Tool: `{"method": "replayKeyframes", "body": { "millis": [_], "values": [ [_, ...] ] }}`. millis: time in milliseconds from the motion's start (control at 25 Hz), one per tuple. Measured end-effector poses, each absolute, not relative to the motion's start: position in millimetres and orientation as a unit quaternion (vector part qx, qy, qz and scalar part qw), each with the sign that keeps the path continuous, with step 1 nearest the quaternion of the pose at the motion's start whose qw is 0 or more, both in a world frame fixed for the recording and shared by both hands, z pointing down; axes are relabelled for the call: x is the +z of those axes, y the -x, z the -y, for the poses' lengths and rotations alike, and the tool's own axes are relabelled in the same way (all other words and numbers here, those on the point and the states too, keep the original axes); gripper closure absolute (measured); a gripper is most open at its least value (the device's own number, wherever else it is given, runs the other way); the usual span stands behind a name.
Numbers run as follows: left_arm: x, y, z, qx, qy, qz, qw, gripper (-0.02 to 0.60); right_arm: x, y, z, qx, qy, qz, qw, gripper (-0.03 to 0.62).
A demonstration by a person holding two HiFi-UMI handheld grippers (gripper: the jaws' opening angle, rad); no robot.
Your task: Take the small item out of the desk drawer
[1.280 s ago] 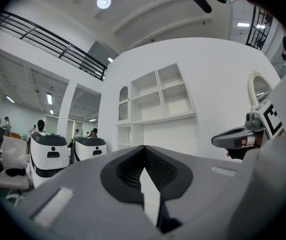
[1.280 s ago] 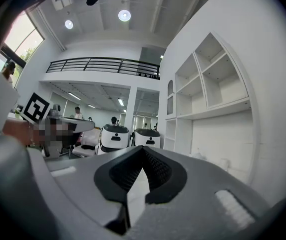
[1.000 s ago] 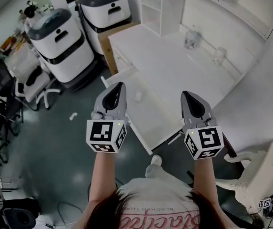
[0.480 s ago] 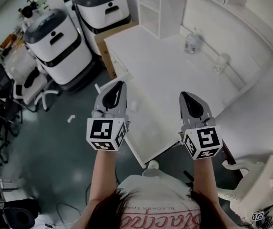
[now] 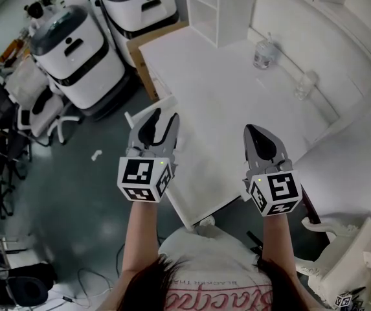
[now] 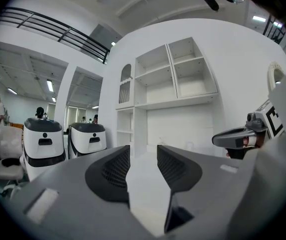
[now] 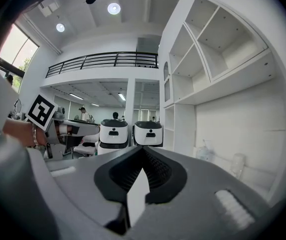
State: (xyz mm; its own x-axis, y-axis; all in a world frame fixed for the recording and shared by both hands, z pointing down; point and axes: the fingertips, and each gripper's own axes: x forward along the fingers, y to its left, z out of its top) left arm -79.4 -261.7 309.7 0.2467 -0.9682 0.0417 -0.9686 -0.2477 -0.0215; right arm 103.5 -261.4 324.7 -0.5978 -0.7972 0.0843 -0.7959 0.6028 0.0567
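The white desk (image 5: pixel 237 102) fills the middle of the head view, and its open drawer (image 5: pixel 147 109) juts out at the desk's near left edge. My left gripper (image 5: pixel 161 116) hovers over that drawer. Its jaws have just been opening and now stand apart with nothing between them; the gap is clear in the left gripper view (image 6: pixel 143 156). I cannot see the small item; the left gripper covers much of the drawer. My right gripper (image 5: pixel 250 129) is level over the desk's near edge with its jaws shut and empty, as the right gripper view (image 7: pixel 143 151) confirms.
Two white-and-black round-topped machines (image 5: pixel 72 50) (image 5: pixel 147 11) and a brown box (image 5: pixel 147 60) stand left of the desk. A clear jar (image 5: pixel 261 54) and a glass (image 5: pixel 305 83) sit at the desk's back. White shelves (image 5: pixel 214 8) rise behind. Office chairs (image 5: pixel 33 118) are far left.
The left gripper's jaws have opened from shut. Both grippers have moved forward, so the desk and its drawer now lie closer under them. The right jaws stay shut.
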Motion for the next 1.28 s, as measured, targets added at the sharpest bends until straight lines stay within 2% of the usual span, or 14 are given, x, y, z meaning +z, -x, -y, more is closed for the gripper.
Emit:
{"method": "replayKeyframes", "body": {
  "millis": [320,480,560,720,1280],
  "values": [
    [319.1,78.1,267.3,0.032,-0.791,0.611,0.020,0.263,332.2,-108.6,270.1,0.010,-0.453,0.890,0.048,0.592],
    [325.0,82.4,269.2,0.027,-0.790,0.612,0.032,0.156,339.9,-109.9,271.7,0.020,-0.458,0.887,0.057,0.592],
    [329.5,86.8,270.7,0.029,-0.787,0.615,0.036,0.122,344.4,-108.7,272.6,0.026,-0.460,0.885,0.061,0.592],
    [342.1,94.9,273.4,0.039,-0.786,0.615,0.048,0.115,354.7,-103.8,272.1,0.035,-0.462,0.883,0.073,0.592],
    [408.2,114.1,293.9,0.094,-0.791,0.595,0.103,0.147,398.9,-88.8,275.8,0.067,-0.486,0.864,0.113,0.592]
  ]
}}
